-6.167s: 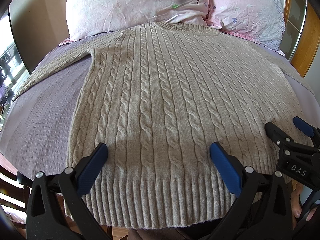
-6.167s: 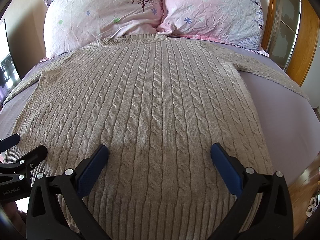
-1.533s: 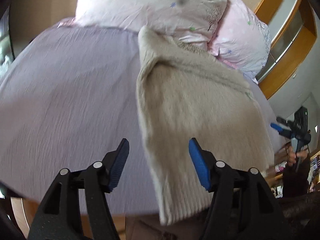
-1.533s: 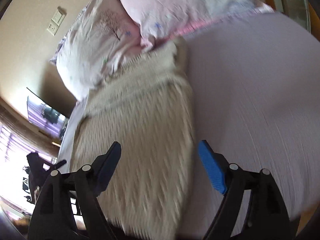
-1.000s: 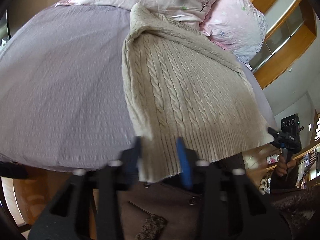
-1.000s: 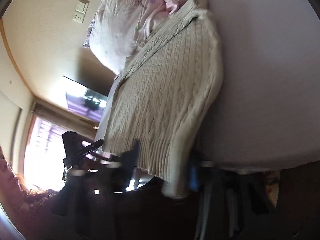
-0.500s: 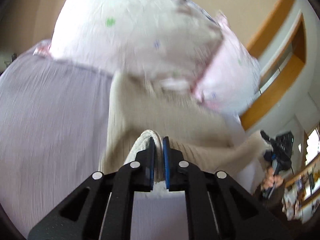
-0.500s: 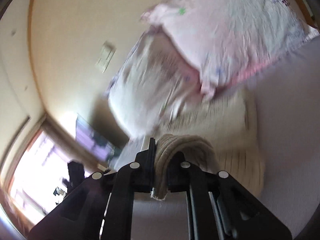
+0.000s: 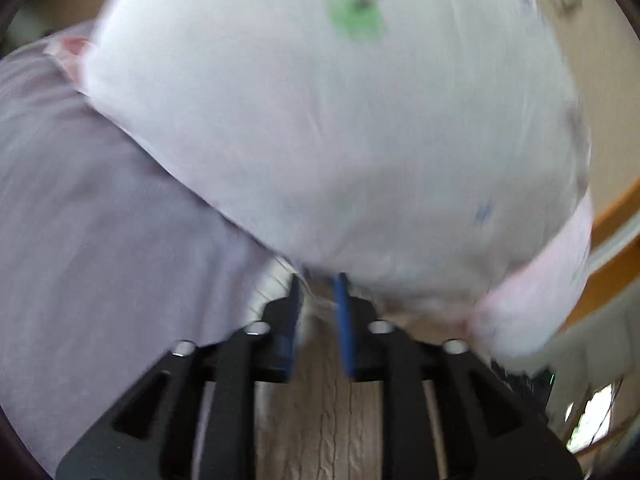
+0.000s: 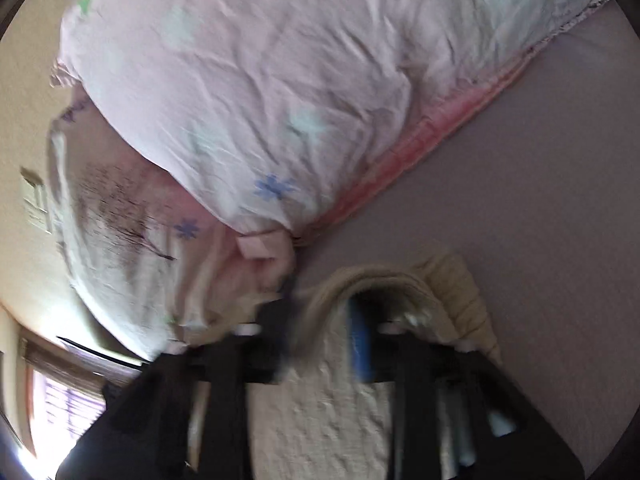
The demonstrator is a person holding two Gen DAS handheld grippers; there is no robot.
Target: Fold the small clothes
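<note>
Both my views daylit, soft, no hard shadows. Left view heavily motion-blurred: pillow (image 9: 340,120) smeared, print reduced to green blotch, my left gripper (image 9: 318,312) soft-edged. Right view sharper up top, pillow creases (image 10: 280,92) readable; blur worsens low, where my right gripper (image 10: 324,340) and sweater (image 10: 320,412) smear. Window (image 10: 60,412) at lower left blown out, glaring. Fisheye bends edges, dark vignette in corners.
</note>
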